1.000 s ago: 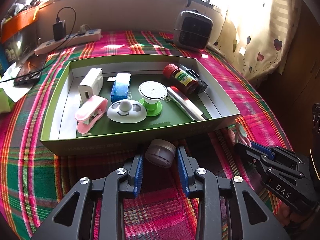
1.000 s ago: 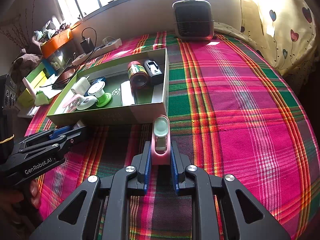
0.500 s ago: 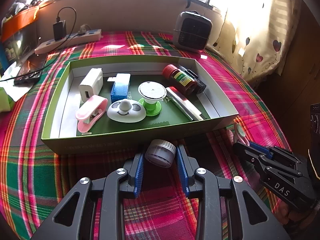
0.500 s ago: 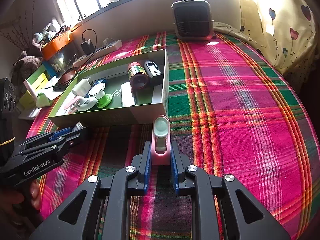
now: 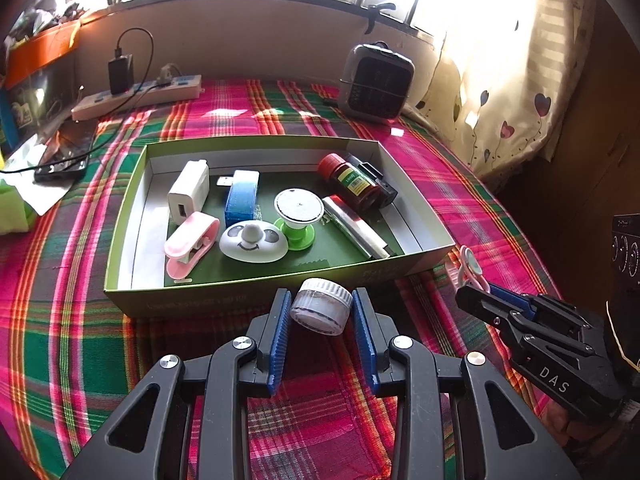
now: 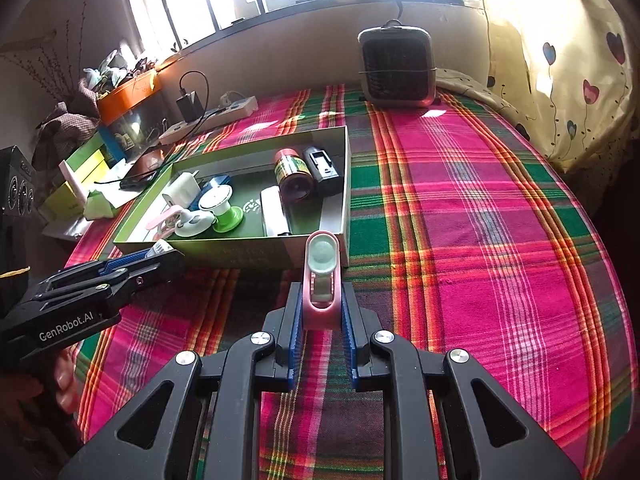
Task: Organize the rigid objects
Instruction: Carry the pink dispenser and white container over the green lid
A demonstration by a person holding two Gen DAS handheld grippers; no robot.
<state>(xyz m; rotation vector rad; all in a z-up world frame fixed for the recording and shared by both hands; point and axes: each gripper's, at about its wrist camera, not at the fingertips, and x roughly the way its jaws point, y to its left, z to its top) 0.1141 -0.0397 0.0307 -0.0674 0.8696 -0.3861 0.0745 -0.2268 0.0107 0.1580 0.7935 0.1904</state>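
From the left wrist view, the left gripper [image 5: 320, 312] is clamped on a small clear jar [image 5: 321, 306] with a ribbed white lid, held tilted just in front of the near wall of the green box [image 5: 200, 300]. Inside the box lie a white charger [image 5: 189, 192], a blue block [image 5: 241, 198], a panda-faced piece [image 5: 253, 242] and a red-capped bottle [image 5: 352, 182]. From the right wrist view, the right gripper [image 6: 320, 312] squeezes a pink clip [image 6: 321, 280] upright above the plaid cloth [image 6: 480, 220], near the box's front corner.
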